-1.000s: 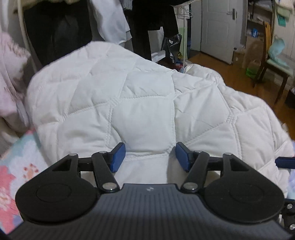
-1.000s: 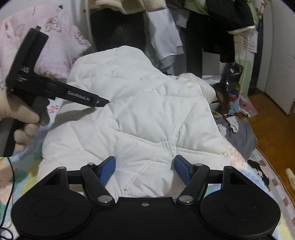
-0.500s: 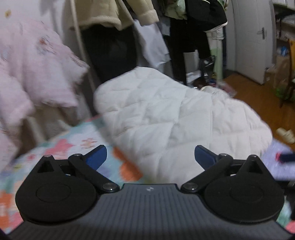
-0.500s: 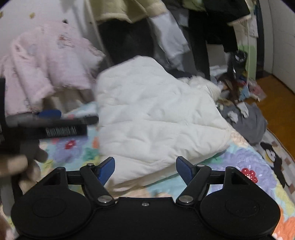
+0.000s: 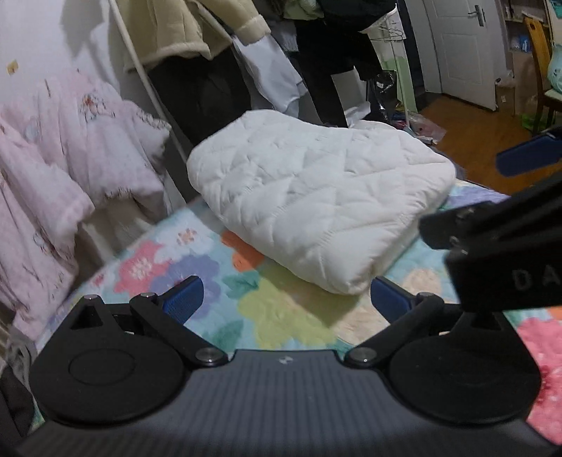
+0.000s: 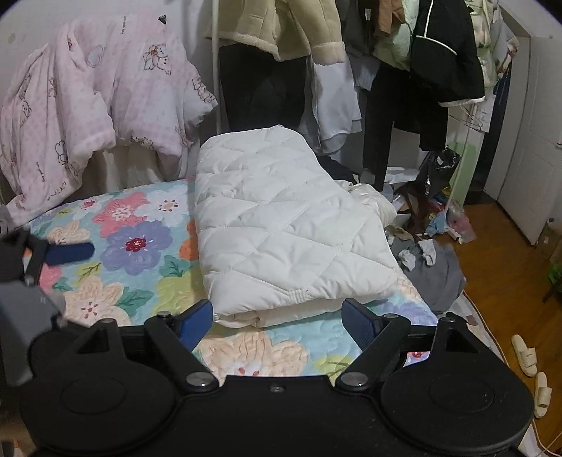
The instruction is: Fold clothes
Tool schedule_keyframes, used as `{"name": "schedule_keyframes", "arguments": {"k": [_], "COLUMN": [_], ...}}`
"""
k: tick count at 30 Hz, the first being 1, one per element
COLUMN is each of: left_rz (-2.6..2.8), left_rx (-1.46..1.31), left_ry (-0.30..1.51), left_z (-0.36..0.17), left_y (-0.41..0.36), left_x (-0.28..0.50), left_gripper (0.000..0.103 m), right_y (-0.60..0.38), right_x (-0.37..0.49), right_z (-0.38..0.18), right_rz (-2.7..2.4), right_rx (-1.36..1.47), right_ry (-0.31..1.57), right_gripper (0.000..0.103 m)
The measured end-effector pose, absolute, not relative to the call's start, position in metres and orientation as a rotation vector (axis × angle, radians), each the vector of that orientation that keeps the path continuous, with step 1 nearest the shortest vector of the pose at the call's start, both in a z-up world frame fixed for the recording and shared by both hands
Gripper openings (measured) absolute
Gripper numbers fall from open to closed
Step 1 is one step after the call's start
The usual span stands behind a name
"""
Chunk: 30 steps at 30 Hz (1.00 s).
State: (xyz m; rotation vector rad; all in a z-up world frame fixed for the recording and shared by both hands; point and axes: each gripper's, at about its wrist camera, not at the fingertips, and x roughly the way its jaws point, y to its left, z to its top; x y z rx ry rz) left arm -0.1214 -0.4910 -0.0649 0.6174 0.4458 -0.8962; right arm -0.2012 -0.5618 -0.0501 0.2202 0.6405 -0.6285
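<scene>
The white puffy jacket (image 6: 281,232) lies folded into a thick bundle on the bed (image 6: 140,253). Its stitched lines make diamond shapes. The folded edge with the stretchy hem faces the right camera, and layers show under it. The jacket sits on the right half of the flower blanket, and its far end reaches the clothes rack.

In the left view the jacket (image 5: 316,190) sits ahead and a bit to the right, on the bed (image 5: 168,267).

The right hand-held gripper (image 6: 277,321) is held just in front of the jacket. Its blue fingers are wide apart and hold nothing. They do not touch the jacket. The left hand-held gripper (image 5: 286,298) is over the flower blanket, near the jacket's front corner. Its blue fingers are also wide apart and hold nothing.

Each camera sees the other tool at its edge: the right one (image 5: 520,225) and the left one (image 6: 31,274).

A pink blanket with bears (image 6: 91,105) hangs at the left behind the bed. Coats (image 6: 281,28) hang on the rack behind the jacket. Clothes (image 6: 432,267) lie in a heap on the wooden floor (image 6: 498,281) to the right. Two slippers (image 6: 530,369) lie on the floor too.
</scene>
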Motion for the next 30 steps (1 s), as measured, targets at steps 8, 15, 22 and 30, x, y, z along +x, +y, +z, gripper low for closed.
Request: {"name": "schedule_keyframes", "arguments": {"k": [8,15,22,30], "left_rz": [-0.862,-0.737,-0.815,-0.873], "left_rx": [0.538,0.609,0.508,0.459], "left_ry": [0.537,0.550,0.662,0.755], "left_z": [-0.019,0.017,-0.007,-0.049], "left_y": [-0.449,-0.412,-0.418,-0.445], "left_x": [-0.112,-0.089,-0.083,-0.089], "left_gripper": [0.103,0.103,0.103,0.103], "right_y": [-0.555,-0.517,-0.527,-0.540], "right_x": [-0.241,-0.276,-0.264,-0.231], "right_z": [-0.004,0.066,0.042,-0.013], "right_rz": [-0.460,-0.478,-0.444,-0.600], "right_rx": [0.449,0.247,0.335,0.280], "right_ry": [0.642,0.661,0.597,0.587], "right_gripper": [0.084,0.085,0.092,0.091]}}
